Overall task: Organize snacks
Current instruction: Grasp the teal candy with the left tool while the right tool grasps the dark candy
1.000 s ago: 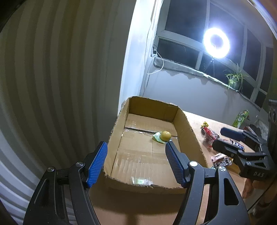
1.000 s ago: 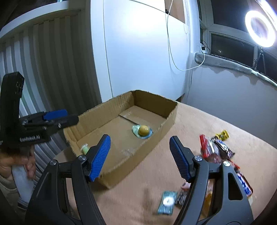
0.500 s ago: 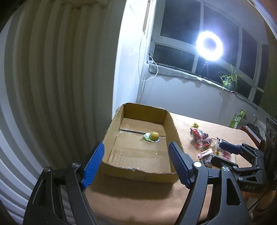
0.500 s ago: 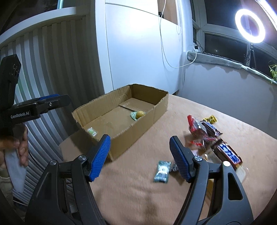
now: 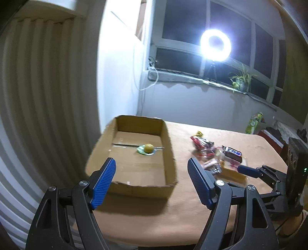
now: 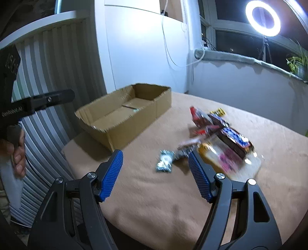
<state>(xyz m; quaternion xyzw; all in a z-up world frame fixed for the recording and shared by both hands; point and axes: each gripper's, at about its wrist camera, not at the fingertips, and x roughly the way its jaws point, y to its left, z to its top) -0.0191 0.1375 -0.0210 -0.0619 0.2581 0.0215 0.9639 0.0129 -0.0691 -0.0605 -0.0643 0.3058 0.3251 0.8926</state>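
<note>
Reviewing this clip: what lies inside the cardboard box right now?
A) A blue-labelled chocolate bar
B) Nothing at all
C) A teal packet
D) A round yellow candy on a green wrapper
D: the left wrist view shows a round yellow candy on its green wrapper on the cardboard box floor; the other snacks lie outside on the table.

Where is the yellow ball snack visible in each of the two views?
Left wrist: the yellow ball lies on a green wrapper inside the box, near the far end.
Right wrist: not visible; the box's near wall hides it.
Shared landmark: the ring light at the window.
</note>
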